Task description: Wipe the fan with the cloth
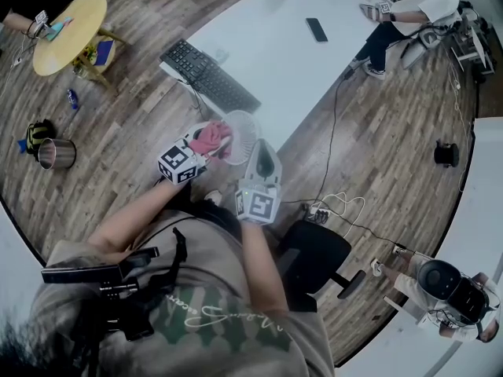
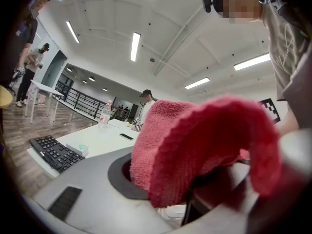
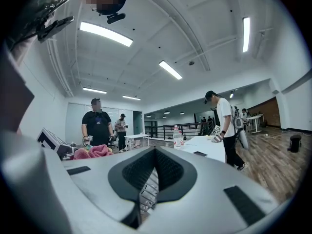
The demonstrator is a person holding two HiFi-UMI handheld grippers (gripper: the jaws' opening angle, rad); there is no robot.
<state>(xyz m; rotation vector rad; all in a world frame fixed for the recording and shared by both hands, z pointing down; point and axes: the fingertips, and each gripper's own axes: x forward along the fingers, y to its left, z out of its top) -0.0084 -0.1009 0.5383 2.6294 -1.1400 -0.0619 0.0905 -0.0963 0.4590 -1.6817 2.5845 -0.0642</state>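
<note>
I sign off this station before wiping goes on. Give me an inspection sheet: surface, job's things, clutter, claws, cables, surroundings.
Surface: white table, mostly bare.
Job's things: pink cloth lies against the white fan near the table's corner.
Clutter: keyboard and phone on the table.
Claws: left claw shut on the cloth; right claw shut at the fan's grille, grip on it unclear.
Cables: black cable runs from the table down to a power strip on the wooden floor.
Surroundings: round yellow table, metal bucket, black chair, seated person at the white table's far end.
</note>
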